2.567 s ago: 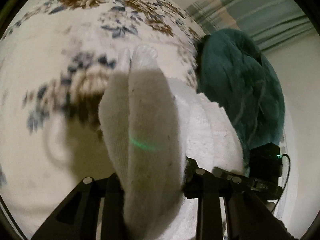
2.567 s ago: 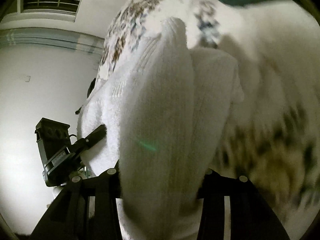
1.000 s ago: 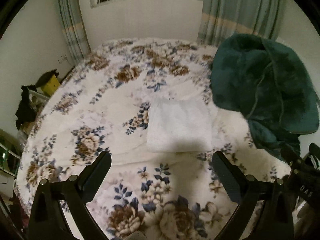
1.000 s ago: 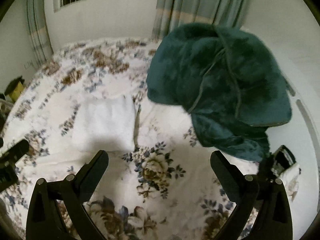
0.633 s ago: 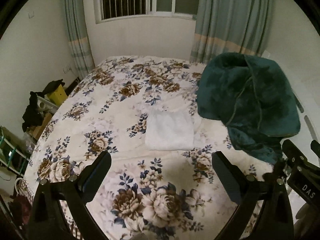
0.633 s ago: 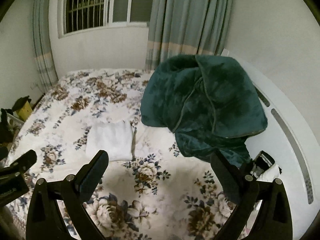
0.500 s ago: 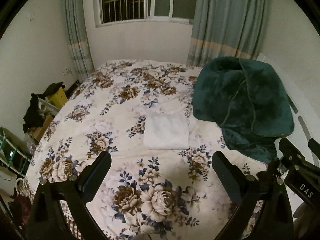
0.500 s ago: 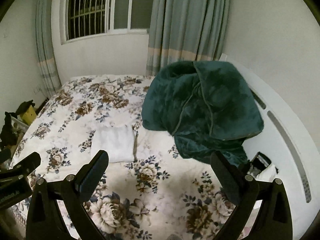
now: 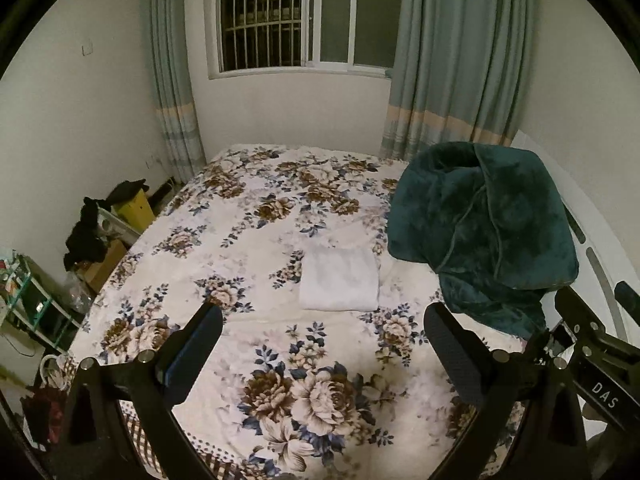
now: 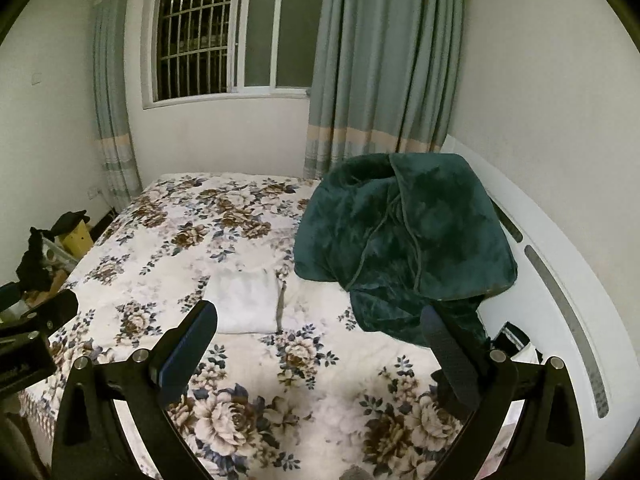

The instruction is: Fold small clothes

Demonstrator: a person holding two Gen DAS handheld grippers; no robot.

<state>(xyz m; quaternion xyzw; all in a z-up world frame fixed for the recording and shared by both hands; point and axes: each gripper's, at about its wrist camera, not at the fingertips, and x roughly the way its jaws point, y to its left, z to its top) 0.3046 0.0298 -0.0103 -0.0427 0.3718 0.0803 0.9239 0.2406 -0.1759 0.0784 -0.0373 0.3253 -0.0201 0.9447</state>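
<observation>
A white cloth (image 9: 339, 283) lies folded into a flat rectangle on the floral bedspread (image 9: 280, 360), near the middle of the bed. It also shows in the right wrist view (image 10: 245, 304). My left gripper (image 9: 323, 336) is open and empty, held well back from the cloth above the near part of the bed. My right gripper (image 10: 320, 332) is open and empty too, also far back. Each gripper's body shows at the edge of the other's view.
A big dark green blanket (image 9: 480, 232) is heaped on the bed's right side, just right of the cloth. The white headboard (image 10: 560, 300) runs along the right. Clutter and a yellow box (image 9: 132, 208) stand left of the bed. A barred window (image 9: 304, 16) and curtains are behind.
Both grippers let go of the white cloth, which now lies folded on the bed. Both have pulled far back and up, so the whole bed and room show.
</observation>
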